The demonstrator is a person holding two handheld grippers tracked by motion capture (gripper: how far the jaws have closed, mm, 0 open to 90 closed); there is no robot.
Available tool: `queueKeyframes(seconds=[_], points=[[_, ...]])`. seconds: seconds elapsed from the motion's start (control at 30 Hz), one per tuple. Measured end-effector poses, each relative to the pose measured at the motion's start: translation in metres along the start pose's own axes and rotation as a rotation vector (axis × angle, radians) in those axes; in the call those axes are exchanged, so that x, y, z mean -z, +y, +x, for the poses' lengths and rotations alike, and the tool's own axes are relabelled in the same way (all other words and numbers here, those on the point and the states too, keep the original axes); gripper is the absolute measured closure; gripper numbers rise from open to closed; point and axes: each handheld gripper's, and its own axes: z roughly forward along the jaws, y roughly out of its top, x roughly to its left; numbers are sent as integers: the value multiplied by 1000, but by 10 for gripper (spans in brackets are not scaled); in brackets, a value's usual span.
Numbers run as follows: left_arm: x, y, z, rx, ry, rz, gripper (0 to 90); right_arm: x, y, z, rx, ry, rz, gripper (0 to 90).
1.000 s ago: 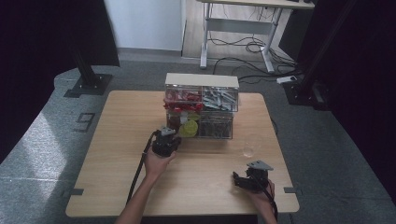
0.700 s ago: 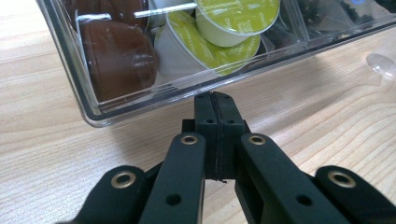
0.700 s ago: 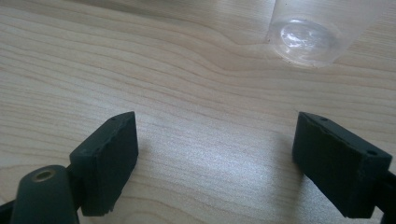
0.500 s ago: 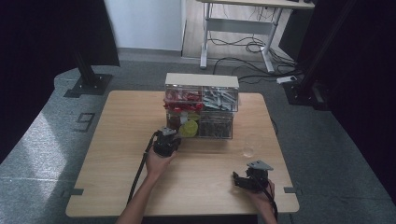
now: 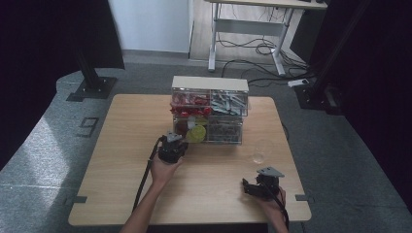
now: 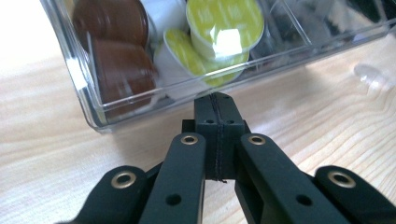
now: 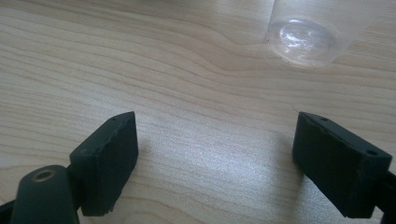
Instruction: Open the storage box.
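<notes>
Here the left hand-held gripper [image 6: 218,105] is working at the clear drawer [image 6: 116,112] of coffee pods.
Little is changing since a second ago: its jaws are staying pressed together, tips touching the drawer's glossy front low on the wooden bench [image 5: 121,160], so opening seems barely begun. The right hand-held gripper [image 7: 215,158] is resting spread near a clear plastic cup [image 7: 306,39]; round foil-lidded pods [image 6: 224,23] are lying inside.
</notes>
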Motion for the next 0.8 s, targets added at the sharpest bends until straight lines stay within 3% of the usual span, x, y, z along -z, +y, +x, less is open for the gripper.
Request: queueKeyframes(seconds=[0.8], points=[[20, 26, -5, -21, -16, -25, 900, 0, 0, 0, -7, -7, -1, 146]])
